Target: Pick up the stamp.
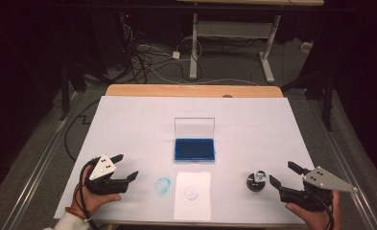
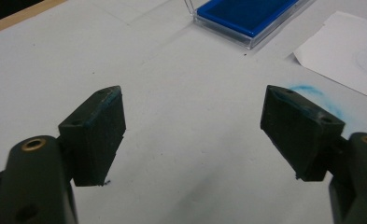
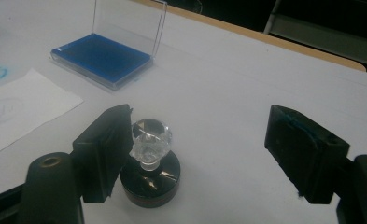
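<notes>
The stamp (image 3: pixel 149 163), a round black base with a clear faceted knob on top, stands upright on the white surface (image 1: pixel 253 129) at the near right, to the right of the sheet of paper (image 1: pixel 192 195). The right gripper (image 1: pixel 283 175) sits just beside it with its jaws spread wide; in the right gripper view the stamp stands close against the left jaw, well apart from the other, and whether it touches that jaw I cannot tell. The paper bears a faint round print, and a blue ring-shaped smudge (image 1: pixel 163 186) marks the surface just left of it. Behind the paper lies the blue ink pad (image 1: pixel 194 149) in its clear case, lid standing upright. At the near left, the left gripper (image 1: pixel 125 166) rests in a hand, its jaws wide with nothing between them.
</notes>
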Action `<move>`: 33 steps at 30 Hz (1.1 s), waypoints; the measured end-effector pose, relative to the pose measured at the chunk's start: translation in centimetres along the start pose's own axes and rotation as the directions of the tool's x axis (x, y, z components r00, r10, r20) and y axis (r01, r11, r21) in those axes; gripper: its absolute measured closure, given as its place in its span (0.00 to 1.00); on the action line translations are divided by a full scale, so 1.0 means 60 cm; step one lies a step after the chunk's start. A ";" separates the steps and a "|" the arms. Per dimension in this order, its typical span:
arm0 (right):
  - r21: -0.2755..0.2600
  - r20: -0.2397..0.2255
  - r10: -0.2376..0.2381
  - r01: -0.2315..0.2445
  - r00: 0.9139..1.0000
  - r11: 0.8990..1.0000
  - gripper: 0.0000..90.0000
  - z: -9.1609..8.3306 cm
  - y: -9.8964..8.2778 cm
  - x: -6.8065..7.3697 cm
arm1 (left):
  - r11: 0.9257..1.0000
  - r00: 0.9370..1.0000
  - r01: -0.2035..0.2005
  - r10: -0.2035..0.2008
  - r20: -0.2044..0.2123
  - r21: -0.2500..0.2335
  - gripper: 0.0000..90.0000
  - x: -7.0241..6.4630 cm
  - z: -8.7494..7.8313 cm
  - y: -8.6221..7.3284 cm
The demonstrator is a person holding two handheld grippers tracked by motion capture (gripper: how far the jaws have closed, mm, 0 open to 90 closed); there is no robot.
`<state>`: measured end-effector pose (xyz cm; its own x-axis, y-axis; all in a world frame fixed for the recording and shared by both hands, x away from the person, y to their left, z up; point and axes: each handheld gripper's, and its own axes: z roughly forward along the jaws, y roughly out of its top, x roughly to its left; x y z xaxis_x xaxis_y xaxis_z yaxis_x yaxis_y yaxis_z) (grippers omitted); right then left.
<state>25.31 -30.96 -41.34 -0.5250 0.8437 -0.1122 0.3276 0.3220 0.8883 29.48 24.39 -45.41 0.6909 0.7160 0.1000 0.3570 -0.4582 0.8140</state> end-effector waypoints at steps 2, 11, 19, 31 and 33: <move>0.007 -0.009 -0.003 0.003 1.000 1.000 0.26 0.000 -0.001 0.001 | 1.000 1.000 -0.007 0.007 0.001 0.002 0.23 0.000 0.002 0.001; 0.039 -0.029 -0.023 0.024 0.999 0.999 0.26 0.004 0.005 0.006 | 1.000 1.000 -0.022 0.022 0.006 0.022 0.21 -0.008 0.013 0.001; 0.103 -0.083 -0.076 0.084 0.994 0.991 0.28 0.016 0.038 0.019 | 0.998 0.999 -0.026 0.025 0.021 0.060 0.21 -0.018 0.025 0.000; 0.351 -0.156 -0.063 0.115 0.986 0.929 0.32 0.070 0.056 0.023 | 0.998 1.000 -0.019 0.018 0.008 0.065 0.21 -0.016 0.023 -0.002; 0.385 -0.168 -0.065 0.126 0.984 0.914 0.38 0.085 0.053 0.024 | 0.997 1.000 -0.023 0.022 0.012 0.071 0.21 -0.015 0.024 -0.002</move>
<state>29.58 -26.53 -40.94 -0.6697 0.7368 -0.0928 0.5359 0.5660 0.6265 29.71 23.02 -46.44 0.7060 0.6994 0.1114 0.3846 -0.5106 0.7690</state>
